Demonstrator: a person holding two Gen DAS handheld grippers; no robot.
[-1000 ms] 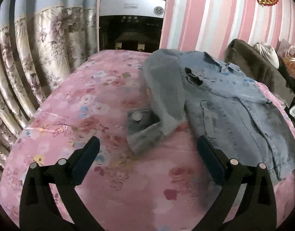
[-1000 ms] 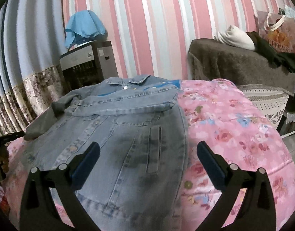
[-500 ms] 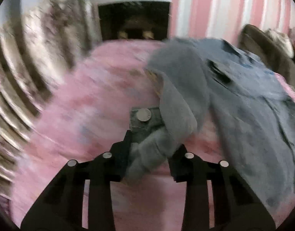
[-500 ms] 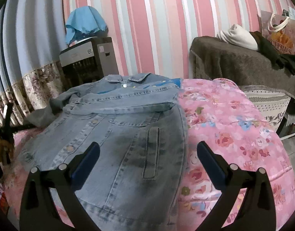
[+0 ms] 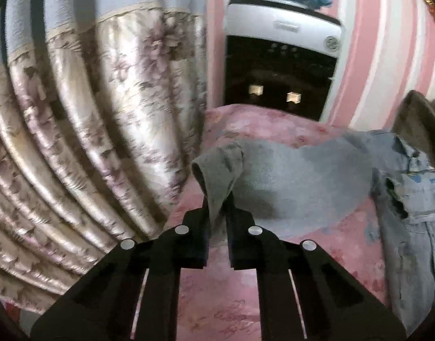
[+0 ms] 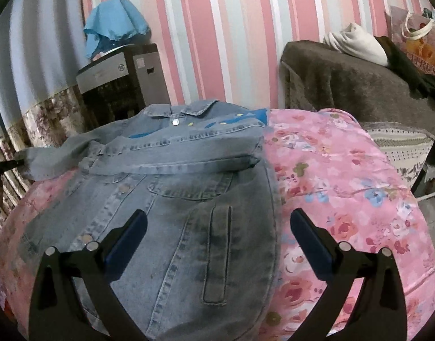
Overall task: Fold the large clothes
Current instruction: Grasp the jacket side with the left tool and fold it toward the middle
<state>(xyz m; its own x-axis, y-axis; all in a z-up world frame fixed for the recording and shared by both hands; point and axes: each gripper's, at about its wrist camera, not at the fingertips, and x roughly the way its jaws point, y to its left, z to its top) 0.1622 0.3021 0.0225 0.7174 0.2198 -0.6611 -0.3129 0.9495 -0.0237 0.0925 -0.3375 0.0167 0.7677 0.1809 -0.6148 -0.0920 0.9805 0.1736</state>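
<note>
A light blue denim jacket lies front-up on a pink floral bedcover, collar toward the far wall. Its left sleeve is stretched out to the left above the bed. My left gripper is shut on the sleeve's cuff and holds it raised; it also shows far left in the right wrist view. My right gripper is open and empty, hovering above the jacket's lower front near a pocket.
A floral curtain hangs close on the left. A black and silver appliance with a blue cloth on top stands at the striped wall. A brown covered sofa with bags stands at the right.
My left gripper closed on the sleeve cuff, lifted it and pulled the sleeve out to the left, away from the jacket body. My right gripper stayed open over the jacket.
</note>
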